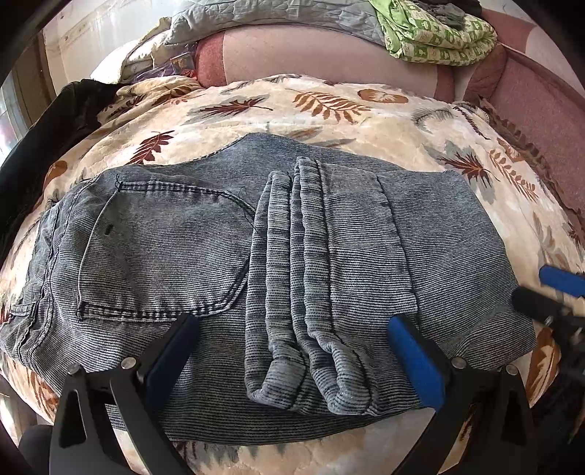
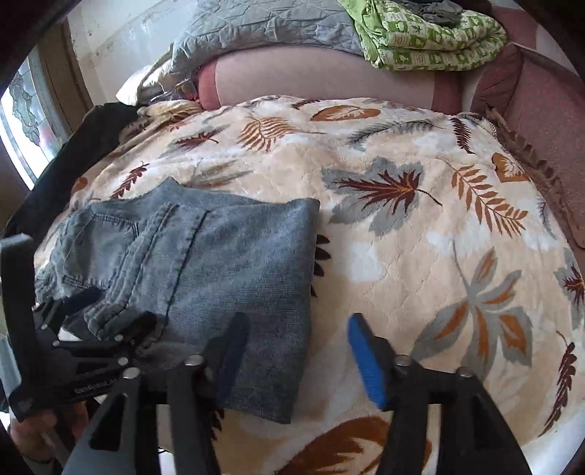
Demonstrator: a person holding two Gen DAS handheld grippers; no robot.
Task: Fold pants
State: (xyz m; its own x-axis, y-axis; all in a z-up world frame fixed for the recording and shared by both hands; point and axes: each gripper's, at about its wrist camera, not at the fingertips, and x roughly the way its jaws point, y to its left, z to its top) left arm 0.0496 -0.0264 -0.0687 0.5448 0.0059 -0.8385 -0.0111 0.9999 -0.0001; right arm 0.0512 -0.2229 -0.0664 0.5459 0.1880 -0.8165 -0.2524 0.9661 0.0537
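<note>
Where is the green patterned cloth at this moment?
In both views the green cloth lies at the top right, on the pink sofa back, beside the grey quilt.

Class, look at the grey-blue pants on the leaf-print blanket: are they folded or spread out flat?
Folded. The pants form a compact block on the blanket, with the leg hems doubled back across the seat beside the back pocket.

The left tool (image 1: 292, 350) is held tilted downward with its jaws spread wide. The right tool (image 2: 298, 361) is likewise angled down, jaws parted, nothing gripped.
</note>
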